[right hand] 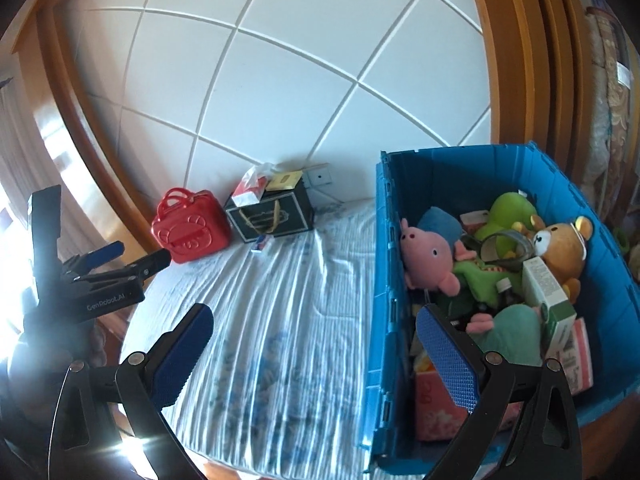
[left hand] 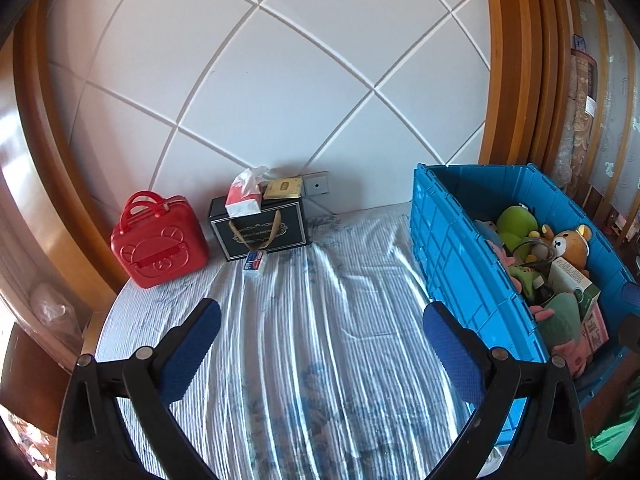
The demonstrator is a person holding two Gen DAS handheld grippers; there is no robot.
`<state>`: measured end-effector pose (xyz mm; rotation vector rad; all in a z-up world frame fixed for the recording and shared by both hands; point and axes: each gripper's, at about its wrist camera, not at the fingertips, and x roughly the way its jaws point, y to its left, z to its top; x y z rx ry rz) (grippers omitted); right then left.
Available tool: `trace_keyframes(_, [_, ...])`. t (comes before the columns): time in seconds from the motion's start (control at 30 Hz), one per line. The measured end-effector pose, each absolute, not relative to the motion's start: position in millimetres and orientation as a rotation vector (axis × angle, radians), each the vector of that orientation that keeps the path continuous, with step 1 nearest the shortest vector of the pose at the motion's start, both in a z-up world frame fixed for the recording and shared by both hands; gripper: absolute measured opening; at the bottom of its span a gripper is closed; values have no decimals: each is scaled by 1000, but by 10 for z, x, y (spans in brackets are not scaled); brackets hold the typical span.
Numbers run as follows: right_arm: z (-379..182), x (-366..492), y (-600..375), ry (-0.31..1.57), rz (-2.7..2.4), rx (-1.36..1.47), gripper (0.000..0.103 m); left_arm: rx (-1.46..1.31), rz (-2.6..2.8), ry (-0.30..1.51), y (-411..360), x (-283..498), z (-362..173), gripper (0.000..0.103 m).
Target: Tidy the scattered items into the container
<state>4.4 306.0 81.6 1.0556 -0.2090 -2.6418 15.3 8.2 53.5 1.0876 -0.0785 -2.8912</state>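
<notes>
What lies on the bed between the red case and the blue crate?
Between the red case and the blue crate stands a black gift box, with a small carton before it; otherwise bare sheet, in both views.

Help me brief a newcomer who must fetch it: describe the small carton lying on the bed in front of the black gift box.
Start at the white panelled headboard; below it a red case and a black gift box stand on the striped sheet. The small carton lies on the sheet at the box's front foot. It is the only small blue-and-white thing there.
</notes>
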Motion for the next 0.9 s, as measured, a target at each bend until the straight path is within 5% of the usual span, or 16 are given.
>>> trace_keyframes(0.9, [880, 388, 2420, -62, -2730, 1109, 103, 1034, -2912, -52, -500, 615, 520, 103])
